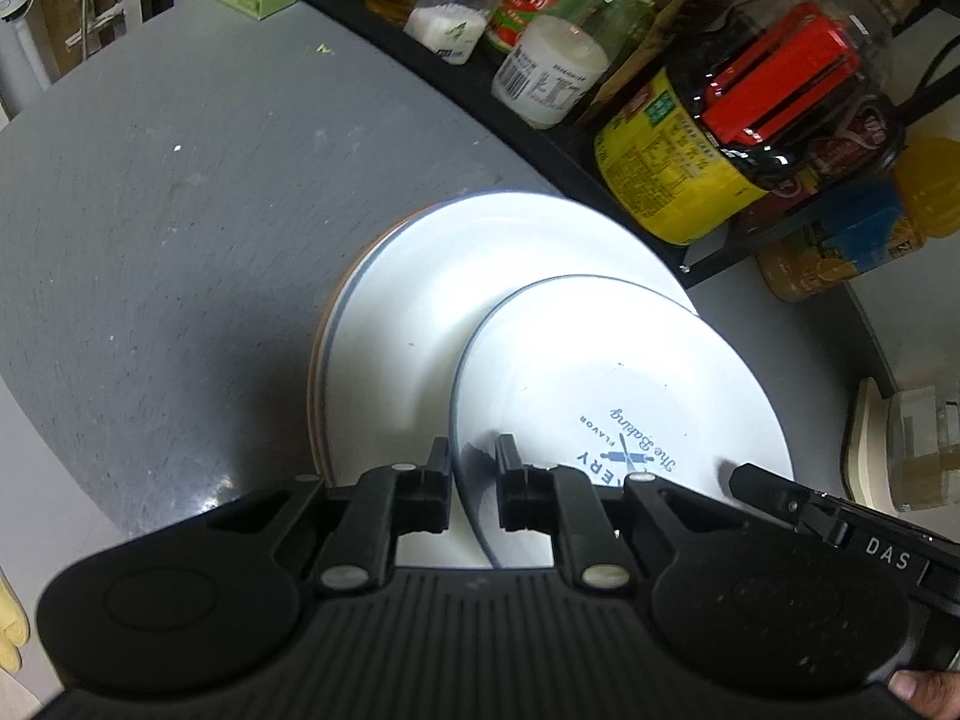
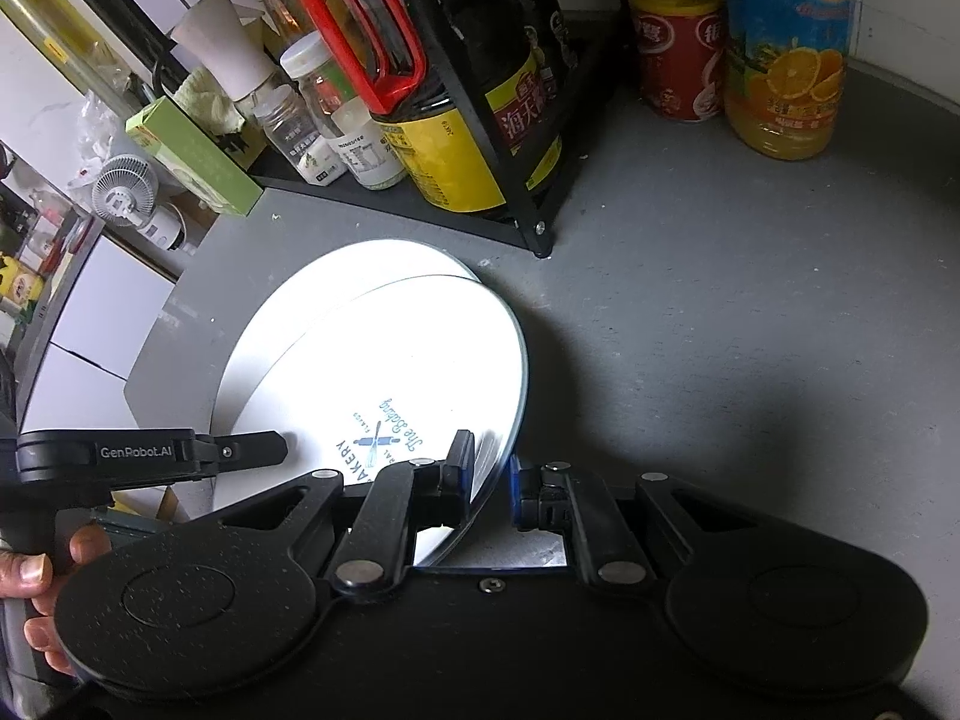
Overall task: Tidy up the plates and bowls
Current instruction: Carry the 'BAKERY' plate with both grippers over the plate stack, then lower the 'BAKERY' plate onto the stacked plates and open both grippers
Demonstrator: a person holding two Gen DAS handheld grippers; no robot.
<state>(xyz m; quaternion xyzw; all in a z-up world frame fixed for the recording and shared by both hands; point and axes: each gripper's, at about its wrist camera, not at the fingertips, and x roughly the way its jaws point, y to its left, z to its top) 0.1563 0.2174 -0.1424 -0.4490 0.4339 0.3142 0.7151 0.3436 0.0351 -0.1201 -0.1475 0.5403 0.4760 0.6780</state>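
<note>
Left wrist view: the left tongs (image 1: 474, 468) stand with one finger on each side of the near rim of a white printed plate (image 1: 624, 396), closed on that edge. This plate, marked with blue bakery lettering, is tilted and overlaps a stack of white plates (image 1: 420, 312) lying on the grey counter (image 1: 180, 210); whether it touches the stack cannot be told. At the right edge the tip of the right tongs (image 1: 756, 480) reaches the same plate's rim. Beyond the stack, a black rack (image 1: 540, 138) holds a dark sauce bottle (image 1: 720, 150) with a red handle and two white-capped jars (image 1: 552, 66). An orange juice bottle (image 1: 852, 240) lies past the rack.

Right wrist view: the right tongs (image 2: 489, 468) are clamped on the opposite rim of the printed plate (image 2: 420, 360), the edge passing between the fingers. The stack (image 2: 288, 324) shows as a wider white disc under and behind it. The left tongs (image 2: 264, 450) come in from the left at the plate's far rim, and a hand (image 2: 36, 576) grips the handle. Red cans (image 2: 678, 54) and the juice bottle (image 2: 786, 60) stand on the counter (image 2: 720, 300) beside the rack (image 2: 516, 204).
</note>
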